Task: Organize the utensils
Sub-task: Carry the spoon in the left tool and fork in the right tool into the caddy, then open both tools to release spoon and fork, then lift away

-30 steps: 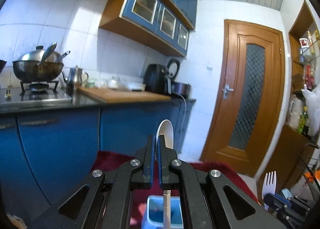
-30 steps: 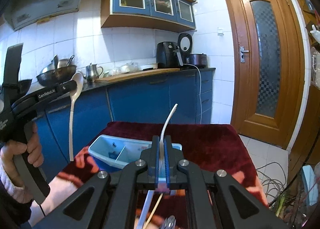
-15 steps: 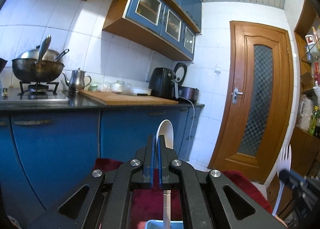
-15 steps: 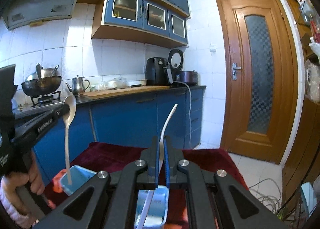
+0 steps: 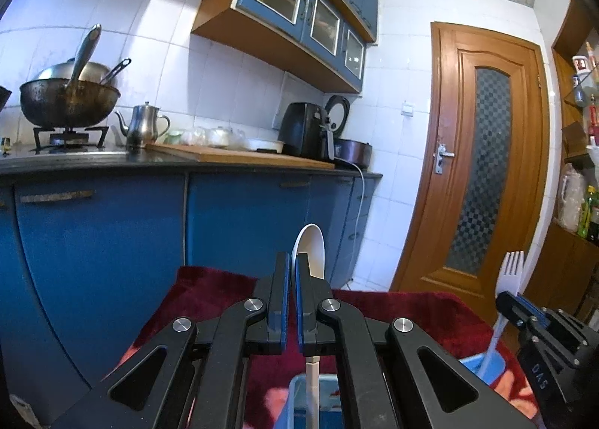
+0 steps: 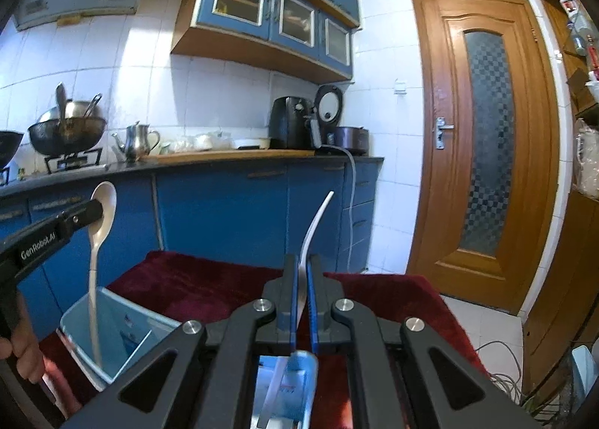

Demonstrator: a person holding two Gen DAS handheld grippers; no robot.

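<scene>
Closest to each lens, the jaws are nearly together and each pair clamps a white plastic utensil. The left gripper (image 5: pixel 292 271) pinches a spoon (image 5: pixel 310 253) just below its bowl, bowl uppermost, so the handle hangs straight down under the jaws into a pale blue container (image 5: pixel 299 395) on the surface. The right gripper (image 6: pixel 299 275) holds a fork (image 6: pixel 316 221) by the neck, tines up and curving away from the camera; its handle also drops below the jaws into a blue container (image 6: pixel 295 365) (whether this is a second bin or another compartment of the same one I cannot tell from here).

Both utensils look light, thin and slightly springy, with smooth sides that could swivel or slip between the pads. The flat neck below the bowl or tines seems the best place to take hold, and that is where both are held. In my judgement, little force is needed, and either could drop cleanly once freed, handle first.

From the right wrist view the spoon's handle tip sits inside the open bin (image 6: pixel 112 320), close to its near-left wall. The bins stand on a dark red cloth (image 6: pixel 209 279) covering the surface. Beyond it run blue cabinets (image 5: pixel 112 227) under a dark counter with a wok (image 5: pixel 67 99), a kettle (image 5: pixel 144 125) and a wooden door (image 5: pixel 483 167) at the far right.
</scene>
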